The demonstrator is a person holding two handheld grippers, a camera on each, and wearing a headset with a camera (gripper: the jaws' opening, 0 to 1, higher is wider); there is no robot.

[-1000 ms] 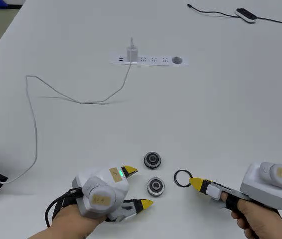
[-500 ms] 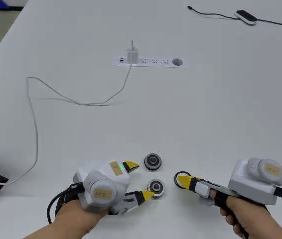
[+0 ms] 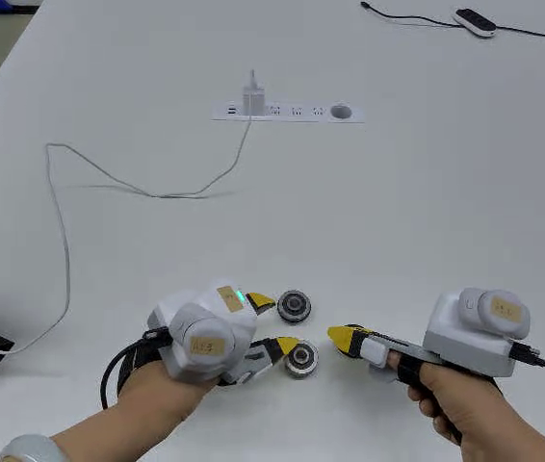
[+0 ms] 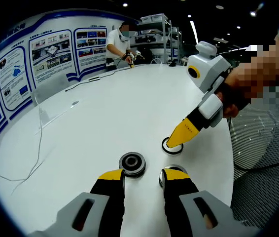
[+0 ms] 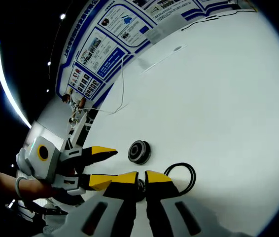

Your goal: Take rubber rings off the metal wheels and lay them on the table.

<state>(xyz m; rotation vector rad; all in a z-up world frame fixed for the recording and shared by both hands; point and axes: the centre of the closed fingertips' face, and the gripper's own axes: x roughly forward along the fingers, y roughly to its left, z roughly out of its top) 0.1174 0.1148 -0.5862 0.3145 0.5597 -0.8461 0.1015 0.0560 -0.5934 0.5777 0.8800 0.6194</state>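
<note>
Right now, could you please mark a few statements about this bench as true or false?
1. A far wheel and a near wheel lie on the table. True.
2. A loose rubber ring lies by the right gripper's tip. True.
3. The left gripper is shut on a wheel. False: its jaws stand open, holding nothing.
4. The power strip has nothing plugged in. False: a white plug with a cable sits in it.

Lab showroom: wall display boards (image 4: 46,54), long white table (image 3: 398,212).
</note>
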